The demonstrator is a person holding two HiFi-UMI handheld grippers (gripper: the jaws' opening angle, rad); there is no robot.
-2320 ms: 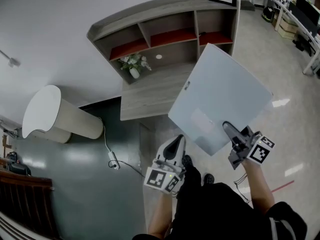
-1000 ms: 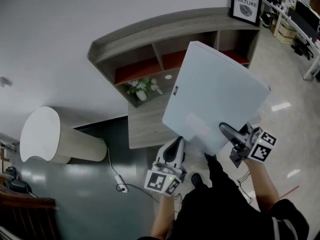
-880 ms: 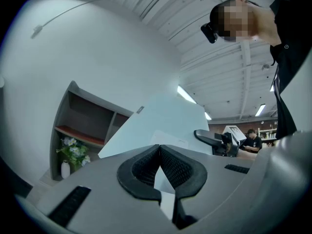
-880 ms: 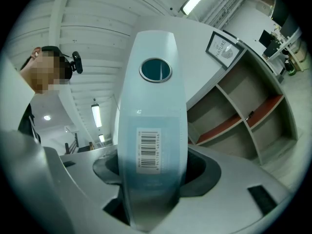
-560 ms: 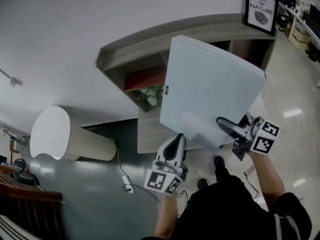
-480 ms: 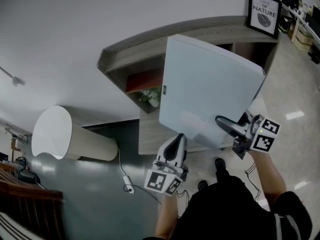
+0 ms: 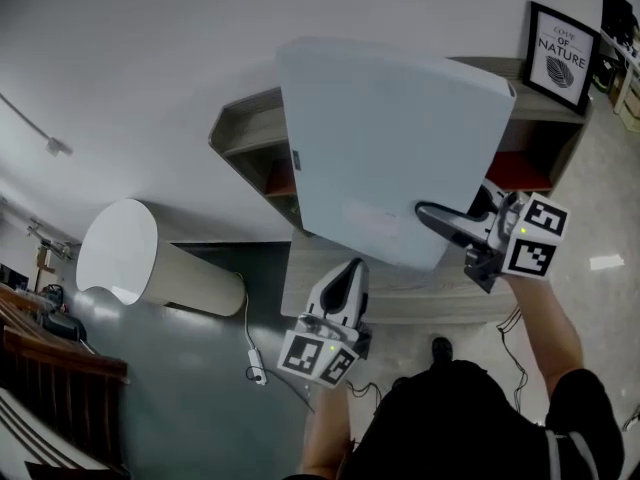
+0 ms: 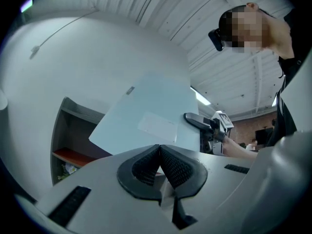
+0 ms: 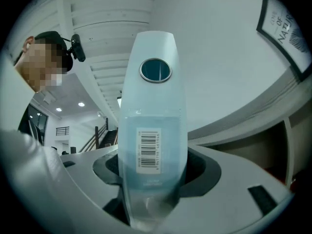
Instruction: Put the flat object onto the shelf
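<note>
The flat object (image 7: 390, 138) is a pale blue-white board with a small label, held tilted in the air. It hides the middle of the grey wooden shelf (image 7: 245, 133). My right gripper (image 7: 440, 223) is shut on its lower right edge; in the right gripper view the board (image 9: 153, 130) stands edge-on between the jaws (image 9: 153, 174), its barcode facing me. My left gripper (image 7: 345, 276) hangs lower, below the board's bottom edge, shut and holding nothing. The left gripper view shows its pads (image 8: 160, 155) pressed together, with the board (image 8: 151, 116) beyond.
A framed print (image 7: 560, 58) stands on the shelf's top at the right. Red-lined compartments (image 7: 515, 173) show beside the board. A tall white rounded unit (image 7: 150, 258) stands left of the shelf, and a cable (image 7: 250, 353) trails on the dark floor.
The right gripper has lifted the board up and leftward, so it now covers the shelf's middle compartments and the small plant. The left gripper stayed low and shut.
</note>
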